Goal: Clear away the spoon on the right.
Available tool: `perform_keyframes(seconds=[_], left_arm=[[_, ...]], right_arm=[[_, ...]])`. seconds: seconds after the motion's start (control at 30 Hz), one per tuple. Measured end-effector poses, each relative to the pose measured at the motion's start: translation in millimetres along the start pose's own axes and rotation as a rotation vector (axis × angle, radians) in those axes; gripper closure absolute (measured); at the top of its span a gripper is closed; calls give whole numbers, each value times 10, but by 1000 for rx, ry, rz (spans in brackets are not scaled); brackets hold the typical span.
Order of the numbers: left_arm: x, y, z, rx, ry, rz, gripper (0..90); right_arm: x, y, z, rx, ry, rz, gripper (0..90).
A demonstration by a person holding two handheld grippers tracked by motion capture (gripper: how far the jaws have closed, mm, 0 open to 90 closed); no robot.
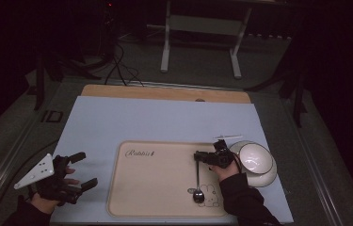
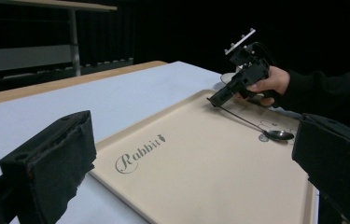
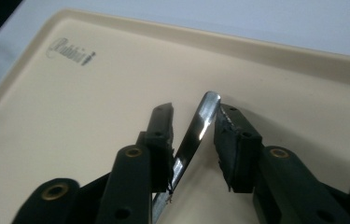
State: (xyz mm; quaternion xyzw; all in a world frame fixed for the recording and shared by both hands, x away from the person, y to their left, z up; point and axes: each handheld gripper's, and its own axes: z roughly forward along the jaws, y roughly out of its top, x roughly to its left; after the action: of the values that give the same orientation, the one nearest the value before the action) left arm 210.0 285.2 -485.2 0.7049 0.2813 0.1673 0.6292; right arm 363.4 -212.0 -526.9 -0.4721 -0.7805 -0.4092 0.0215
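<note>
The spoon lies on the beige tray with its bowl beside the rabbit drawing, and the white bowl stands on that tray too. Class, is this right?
Not quite. The spoon does lie on the beige tray, its bowl beside the rabbit drawing. But the white bowl stands off the tray, on the blue table cover to its right, as the high view shows.

On my feed both grippers are matte black, each built from two flat linkage arms ending in blocky jaws. My left gripper (image 1: 73,176) carries a grey three-cornered plate (image 1: 35,171) on top, dotted with small holes. My right gripper (image 3: 193,140) has brass-coloured rivets at its linkage joints, and its rubbery pads (image 3: 231,140) look worn and ragged at the edges. Both forearms wear dark sleeves (image 1: 247,200), cuffs snug at the wrists.
</note>
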Motion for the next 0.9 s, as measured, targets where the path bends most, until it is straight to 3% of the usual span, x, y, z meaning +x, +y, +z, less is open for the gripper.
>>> perform_keyframes(seconds=[0.33,0.43,0.67,0.9], left_arm=[[-1,-1,4,3,-1,0,0],[-3,0,5,4,-3,1,0],[0,0,3,2,-3,-2,0],[0,1,1,3,-4,-1,0]], right_arm=[[50,26,40,39,-53,-47,577],[108,44,51,54,-101,-105,542],[139,68,71,72,-141,-175,507],[143,84,-43,38,-98,-128,548]])
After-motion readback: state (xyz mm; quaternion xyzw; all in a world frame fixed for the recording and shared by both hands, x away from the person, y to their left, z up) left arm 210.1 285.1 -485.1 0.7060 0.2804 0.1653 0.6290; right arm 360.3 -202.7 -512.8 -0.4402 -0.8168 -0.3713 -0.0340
